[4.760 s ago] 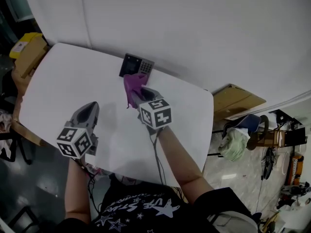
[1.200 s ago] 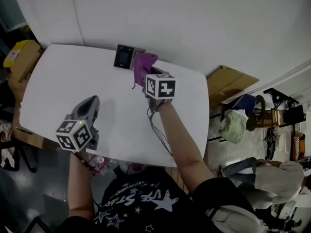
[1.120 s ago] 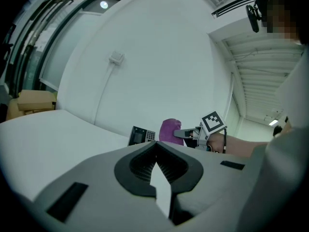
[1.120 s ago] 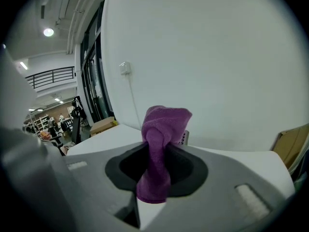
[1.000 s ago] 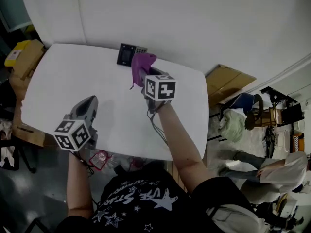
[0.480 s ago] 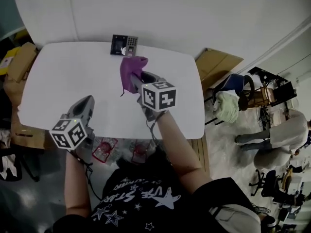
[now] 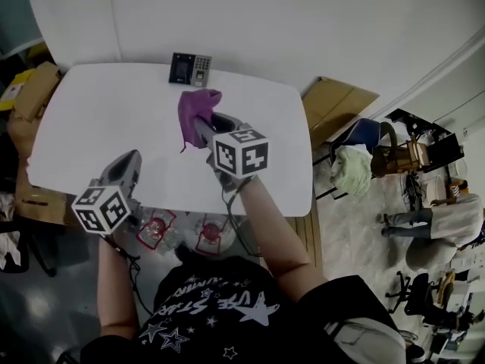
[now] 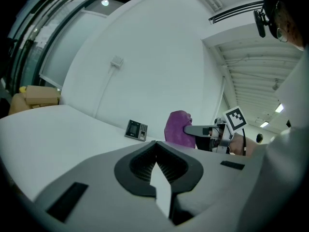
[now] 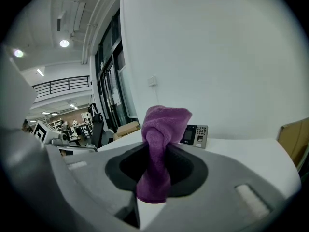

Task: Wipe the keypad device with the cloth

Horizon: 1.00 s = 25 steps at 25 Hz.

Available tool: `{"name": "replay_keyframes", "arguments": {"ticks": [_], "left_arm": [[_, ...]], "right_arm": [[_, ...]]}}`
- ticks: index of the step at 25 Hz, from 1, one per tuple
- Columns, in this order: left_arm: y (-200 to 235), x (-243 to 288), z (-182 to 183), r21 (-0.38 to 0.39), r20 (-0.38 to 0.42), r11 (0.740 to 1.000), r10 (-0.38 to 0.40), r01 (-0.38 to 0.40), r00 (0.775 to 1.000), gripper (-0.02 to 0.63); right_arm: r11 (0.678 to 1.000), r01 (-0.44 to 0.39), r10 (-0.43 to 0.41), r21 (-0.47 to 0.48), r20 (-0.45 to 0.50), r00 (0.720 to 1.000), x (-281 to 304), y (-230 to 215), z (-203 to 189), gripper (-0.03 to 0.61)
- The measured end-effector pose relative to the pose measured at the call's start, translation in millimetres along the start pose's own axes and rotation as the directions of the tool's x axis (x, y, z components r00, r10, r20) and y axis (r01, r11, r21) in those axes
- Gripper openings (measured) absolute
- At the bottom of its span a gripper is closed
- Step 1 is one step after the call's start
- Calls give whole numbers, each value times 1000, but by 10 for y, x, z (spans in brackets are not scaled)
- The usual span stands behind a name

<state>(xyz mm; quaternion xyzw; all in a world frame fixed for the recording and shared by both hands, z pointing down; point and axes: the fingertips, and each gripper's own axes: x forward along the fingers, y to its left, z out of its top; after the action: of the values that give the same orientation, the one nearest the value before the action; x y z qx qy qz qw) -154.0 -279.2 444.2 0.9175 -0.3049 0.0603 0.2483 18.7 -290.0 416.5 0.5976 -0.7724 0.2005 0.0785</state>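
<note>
While right claw (image 7: 205, 125) pinches one cloth (image 7: 193, 107), one keypad device (image 7: 189, 69) beyond

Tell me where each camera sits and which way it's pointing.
Head view: on the person's head, looking steeply down at the table; both arms, left gripper and right gripper show.
Left gripper view: on the left gripper, looking along its shut fingers across the table; the right gripper shows.
Right gripper view: on the right gripper, looking along fingers shut on the cloth.
Shared: all three show the keypad device and the cloth.
</note>
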Motion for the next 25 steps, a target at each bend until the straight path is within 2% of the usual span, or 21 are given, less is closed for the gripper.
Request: {"name": "replay_keyframes", "arguments": {"ticks": [15,25], "left_arm": [[-1148,-63,-423,17,33,999,45,-46,998,6],[-2033,-205,-844,15,43,998,58,-59,997,6]], "right_arm": [[996,-86,86,-21,-7,996,-1084,-245,-326,97],[993,-115,115,-9,-24,993,-2023,-440,-720,96]]}}
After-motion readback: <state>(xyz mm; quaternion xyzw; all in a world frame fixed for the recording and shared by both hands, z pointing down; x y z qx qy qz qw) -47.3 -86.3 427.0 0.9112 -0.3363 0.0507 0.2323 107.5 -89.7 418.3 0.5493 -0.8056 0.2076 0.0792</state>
